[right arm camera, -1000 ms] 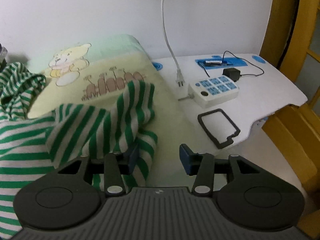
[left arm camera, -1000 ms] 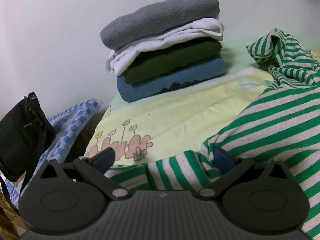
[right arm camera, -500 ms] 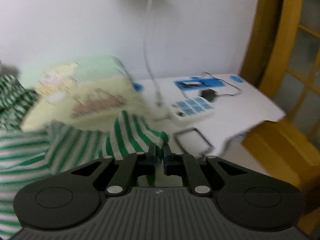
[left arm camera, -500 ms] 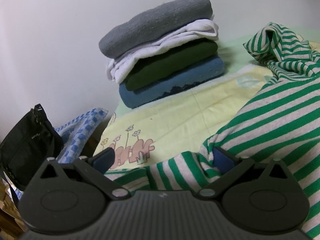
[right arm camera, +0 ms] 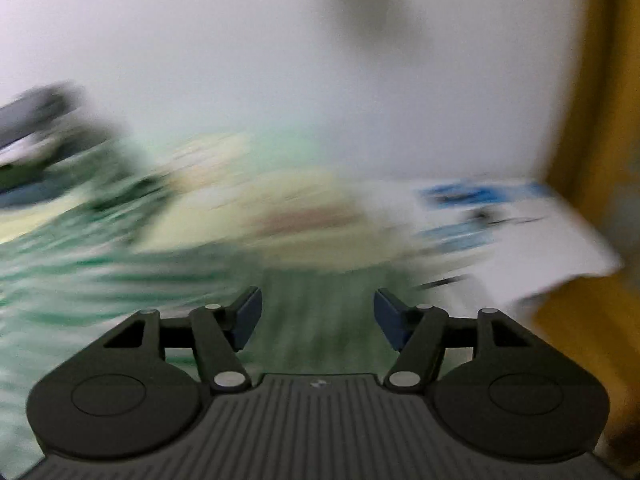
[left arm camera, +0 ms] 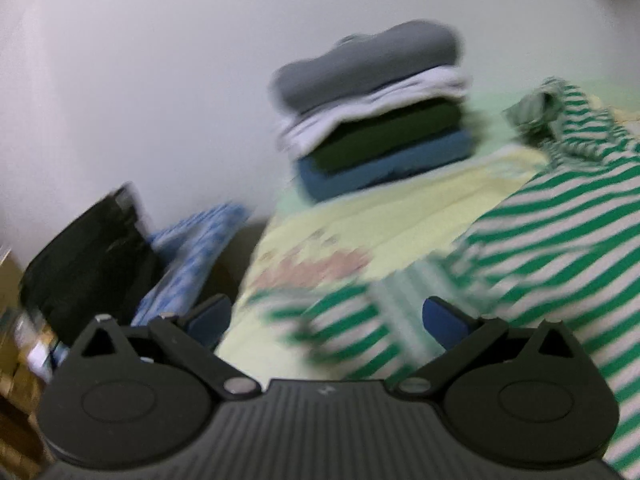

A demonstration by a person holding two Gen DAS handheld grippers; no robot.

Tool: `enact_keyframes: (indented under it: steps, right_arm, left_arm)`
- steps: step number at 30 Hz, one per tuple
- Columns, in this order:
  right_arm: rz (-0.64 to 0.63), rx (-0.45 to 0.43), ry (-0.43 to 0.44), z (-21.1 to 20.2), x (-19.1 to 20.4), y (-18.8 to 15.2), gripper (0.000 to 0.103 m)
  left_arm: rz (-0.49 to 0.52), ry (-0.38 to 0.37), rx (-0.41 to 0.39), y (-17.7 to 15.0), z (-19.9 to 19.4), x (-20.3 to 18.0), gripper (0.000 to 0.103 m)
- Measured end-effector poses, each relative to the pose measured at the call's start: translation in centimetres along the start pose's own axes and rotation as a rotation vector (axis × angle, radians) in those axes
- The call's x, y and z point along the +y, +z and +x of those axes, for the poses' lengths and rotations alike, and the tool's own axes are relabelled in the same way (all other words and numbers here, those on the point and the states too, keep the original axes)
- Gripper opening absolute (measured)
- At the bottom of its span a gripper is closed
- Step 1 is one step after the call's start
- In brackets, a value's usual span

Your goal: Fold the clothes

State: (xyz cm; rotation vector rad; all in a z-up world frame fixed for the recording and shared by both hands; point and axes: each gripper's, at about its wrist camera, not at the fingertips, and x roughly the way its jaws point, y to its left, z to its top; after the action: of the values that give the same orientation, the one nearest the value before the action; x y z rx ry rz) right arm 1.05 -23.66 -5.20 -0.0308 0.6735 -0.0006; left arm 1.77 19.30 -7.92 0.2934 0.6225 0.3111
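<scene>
My left gripper [left arm camera: 326,316] has its jaws spread wide, and a blurred fold of the green-and-white striped garment [left arm camera: 552,248] lies in the gap between the blue pads [left arm camera: 444,314] without either pad pressing on it. The rest of that garment spreads to the right and runs up toward the far right, where a bunched part of it rises off the bed. It lies on a pale yellow sheet [left arm camera: 400,220] printed with a pinkish pattern. To the near left, off the edge of the bed, I see a black bag [left arm camera: 92,264] with a blue checked cloth [left arm camera: 192,256] just beside it. Farther back on the sheet stands a stack of folded clothes [left arm camera: 376,108]: blue at the bottom, then dark green, white, and grey on top, with a white wall behind.

My right gripper [right arm camera: 318,316] has its jaws apart as well; they have just been opening, and nothing is pinched between them. The view is heavily smeared, so I can only make out green stripes below and to the left, the yellow sheet beyond, and a white table [right arm camera: 560,248] at the far right with blue items too blurred to name.
</scene>
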Motion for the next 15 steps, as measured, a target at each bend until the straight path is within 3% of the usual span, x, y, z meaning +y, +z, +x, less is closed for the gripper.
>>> enact_keyframes:
  steps: [3,6,9,13,15]
  right_arm:
    - [-0.090,0.052,0.143,0.6,4.2,-1.1,0.060]
    - [-0.167,0.085,0.235,1.1,7.6,-2.1,0.060]
    - [-0.203,0.105,0.243,1.5,9.0,-2.4,0.060]
    - [-0.178,0.147,0.227,2.0,8.5,-2.3,0.060]
    - [-0.152,0.164,0.215,2.5,7.9,-2.4,0.061]
  left_arm:
    - [-0.099,0.016,0.077,-1.0,0.6,3.5,0.096]
    - [-0.230,-0.017,0.131,-1.3,1.4,6.3,0.093]
    - [-0.294,-0.085,0.124,-0.6,2.1,6.7,0.099]
    - [-0.241,-0.147,0.140,0.4,3.5,3.9,0.100]
    - [-0.204,-0.141,0.142,0.8,4.0,2.4,0.100]
